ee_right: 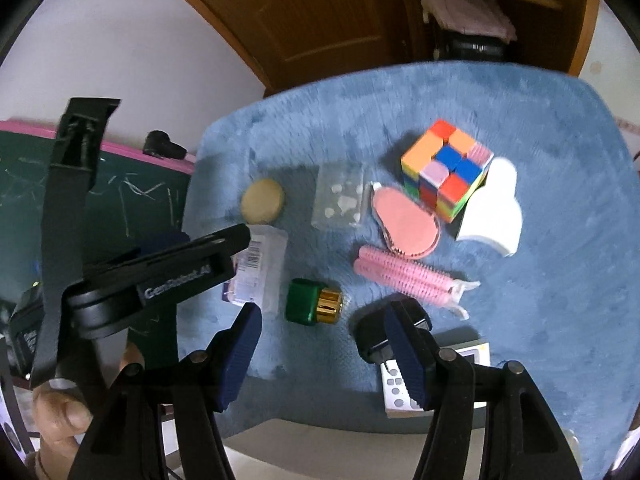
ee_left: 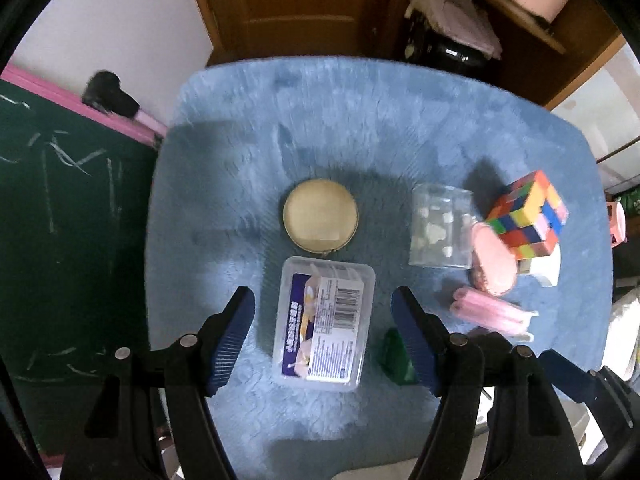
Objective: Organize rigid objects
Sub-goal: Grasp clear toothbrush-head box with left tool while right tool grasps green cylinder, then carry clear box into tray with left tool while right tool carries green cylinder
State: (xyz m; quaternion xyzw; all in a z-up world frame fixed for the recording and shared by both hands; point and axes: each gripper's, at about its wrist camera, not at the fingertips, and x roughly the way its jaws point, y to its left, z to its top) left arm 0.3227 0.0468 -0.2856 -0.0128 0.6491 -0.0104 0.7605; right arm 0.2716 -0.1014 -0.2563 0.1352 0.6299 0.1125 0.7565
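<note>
A clear plastic box with a barcode label (ee_left: 325, 330) lies on the blue furry mat (ee_left: 360, 120). My left gripper (ee_left: 323, 344) is open, its blue pads on either side of the box, not touching it. A round beige tin (ee_left: 320, 215) sits just beyond. My right gripper (ee_right: 320, 354) is open and empty, just short of a green and gold cylinder (ee_right: 314, 301). The box also shows in the right wrist view (ee_right: 262, 268), partly hidden by the left gripper.
A clear bag (ee_right: 340, 196), a pink oval brush (ee_right: 406, 227), pink hair rollers (ee_right: 408, 276), a colour cube (ee_right: 446, 168) and a white curved piece (ee_right: 494, 208) lie to the right. A black plug (ee_right: 374, 340) and a white remote (ee_right: 400, 388) lie near the mat's front edge. A chalkboard (ee_left: 60, 220) stands left.
</note>
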